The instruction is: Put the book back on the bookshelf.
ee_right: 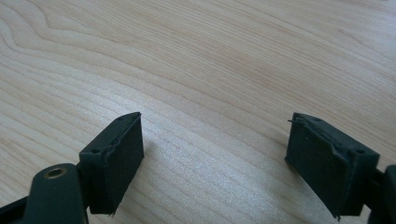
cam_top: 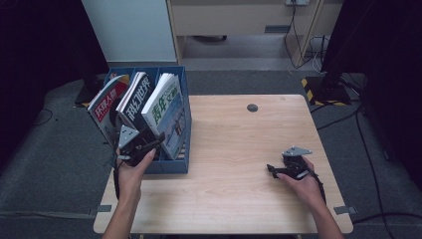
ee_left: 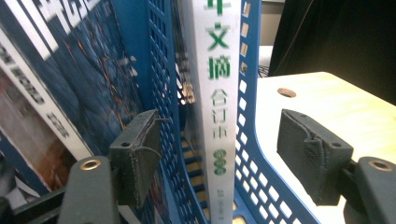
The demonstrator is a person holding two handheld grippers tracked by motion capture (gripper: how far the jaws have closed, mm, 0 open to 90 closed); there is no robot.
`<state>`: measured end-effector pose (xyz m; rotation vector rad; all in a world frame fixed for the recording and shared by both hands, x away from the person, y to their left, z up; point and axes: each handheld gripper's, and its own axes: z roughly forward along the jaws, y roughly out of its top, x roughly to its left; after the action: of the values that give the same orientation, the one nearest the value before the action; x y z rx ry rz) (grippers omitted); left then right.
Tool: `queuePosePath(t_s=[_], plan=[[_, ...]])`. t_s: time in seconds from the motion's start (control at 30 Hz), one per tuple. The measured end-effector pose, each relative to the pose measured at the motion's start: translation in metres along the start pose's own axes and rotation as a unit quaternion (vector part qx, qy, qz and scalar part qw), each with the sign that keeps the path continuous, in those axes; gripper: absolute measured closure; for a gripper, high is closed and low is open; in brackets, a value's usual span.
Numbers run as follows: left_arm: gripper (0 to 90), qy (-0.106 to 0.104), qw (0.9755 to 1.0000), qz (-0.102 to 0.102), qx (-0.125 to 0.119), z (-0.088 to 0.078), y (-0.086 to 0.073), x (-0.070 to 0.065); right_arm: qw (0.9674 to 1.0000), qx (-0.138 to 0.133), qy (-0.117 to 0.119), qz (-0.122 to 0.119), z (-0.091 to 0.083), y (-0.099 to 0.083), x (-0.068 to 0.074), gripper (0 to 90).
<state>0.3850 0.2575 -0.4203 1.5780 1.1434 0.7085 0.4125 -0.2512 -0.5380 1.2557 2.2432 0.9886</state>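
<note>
An office or lab room. Grey carpet point(cam_top: 59, 164), trailing cables point(cam_top: 303, 45) at upper right, a wooden table point(cam_top: 239, 149).

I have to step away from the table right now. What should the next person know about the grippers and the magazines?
Left gripper: open, jaws on either side of the white magazine in the right compartment of the blue rack, not yet closed on it.
Right gripper: open, low over bare table, holding nothing.
Two other magazines stand in the rack's other compartments.
Done: the reach to the white magazine.
Left, probably: grip it and lift it out.
</note>
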Motion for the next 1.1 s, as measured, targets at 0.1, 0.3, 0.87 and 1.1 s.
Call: queuePosePath(t_s=[0.1,0.3,0.87,1.1], plan=[[26.4,-0.012,0.9999,0.001,0.01,-0.001,-0.003,-0.001,1.0,0.0,0.0,0.003,0.0,0.0,0.0,18.7],[20.9,-0.021,0.9992,0.018,0.03,-0.004,-0.008,-0.006,1.0,0.0,0.0,0.003,0.0,0.0,0.0,18.5],[17.8,-0.058,0.9958,0.051,0.048,-0.013,-0.011,-0.03,1.0,0.001,-0.001,0.002,0.001,0.0,0.001,17.6],[15.4,-0.085,0.9922,0.067,0.062,-0.003,-0.012,-0.046,1.0,0.001,-0.002,0.002,0.001,0.001,0.001,17.1]])
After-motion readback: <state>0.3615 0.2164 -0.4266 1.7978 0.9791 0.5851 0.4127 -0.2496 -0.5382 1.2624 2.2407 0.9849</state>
